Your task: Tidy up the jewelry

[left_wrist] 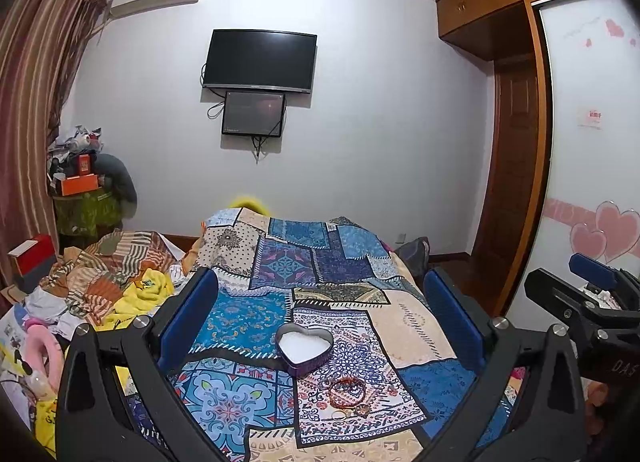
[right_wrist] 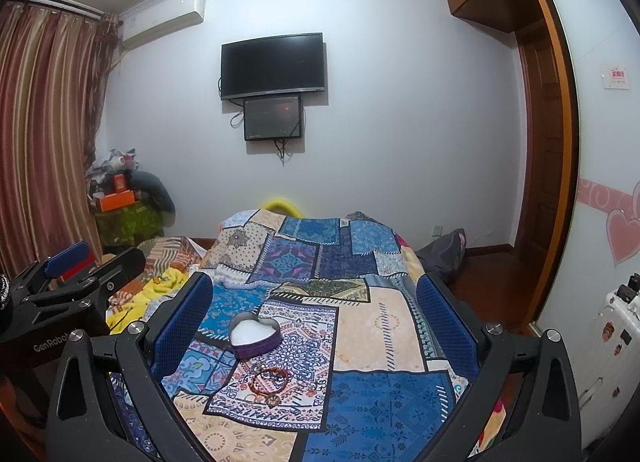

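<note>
Red-beaded bracelets (left_wrist: 347, 387) lie tangled with small rings at six o'clock of the heart-shaped tin (left_wrist: 304, 346), lidless so I can drop them in, on the patchwork quilt (left_wrist: 416, 326), while I hold my left gripper (left_wrist: 320, 326) and right gripper (right_wrist: 316, 326) wide apart, empty, above them.

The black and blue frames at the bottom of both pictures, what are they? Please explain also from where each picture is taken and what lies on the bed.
They are handheld tongs, one in each of a person's hands, each carrying a camera that looks forward between its blue fingers. One picture comes from the left tongs, the other from the right tongs. Both stand open and hold nothing. On the patchwork bedspread lies an open heart-shaped box with a white lining, and nearer the cameras a small pile of bracelets.
</note>
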